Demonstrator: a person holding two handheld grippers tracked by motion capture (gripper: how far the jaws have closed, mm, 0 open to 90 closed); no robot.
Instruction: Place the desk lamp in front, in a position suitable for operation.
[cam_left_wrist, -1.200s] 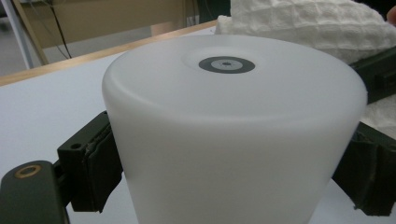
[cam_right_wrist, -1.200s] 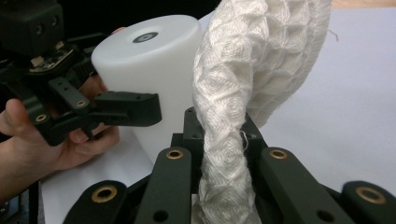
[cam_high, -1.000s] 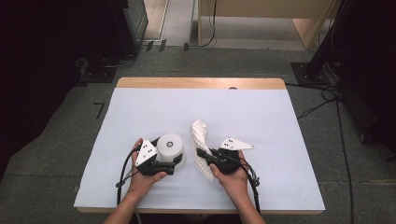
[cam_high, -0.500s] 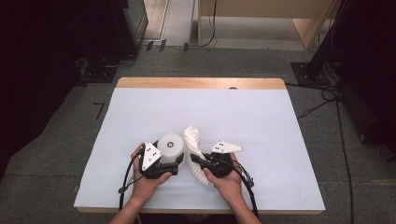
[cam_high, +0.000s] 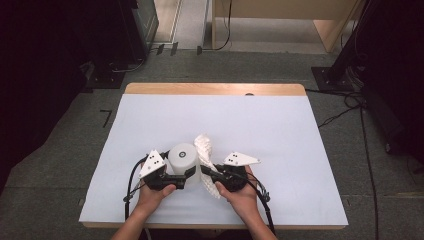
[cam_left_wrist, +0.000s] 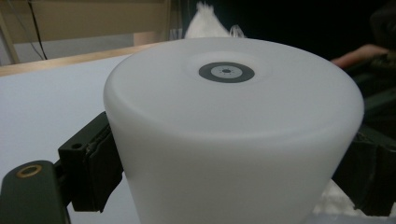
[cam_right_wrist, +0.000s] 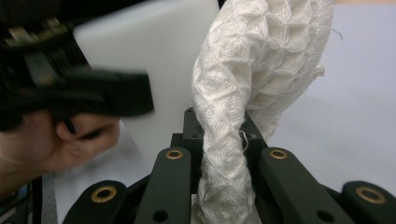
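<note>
Both our grippers have drawn together: left gripper (cam_high: 186, 173) clamps the upright white plastic cylinder (cam_high: 183, 159), right gripper (cam_high: 207, 174) pinches the white waffle-textured cloth (cam_high: 204, 150), which rises lengthwise, touching the cylinder. Bare white tabletop (cam_high: 260, 125) spreads beyond.

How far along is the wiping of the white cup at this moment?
Done: both things are grasped. The left tool clamps the upside-down white cup, and the right tool grips the white cloth. In hand: the cloth stands close beside the cup's wall; contact is unclear. Left, probably: rubbing the cup and setting both down.
</note>
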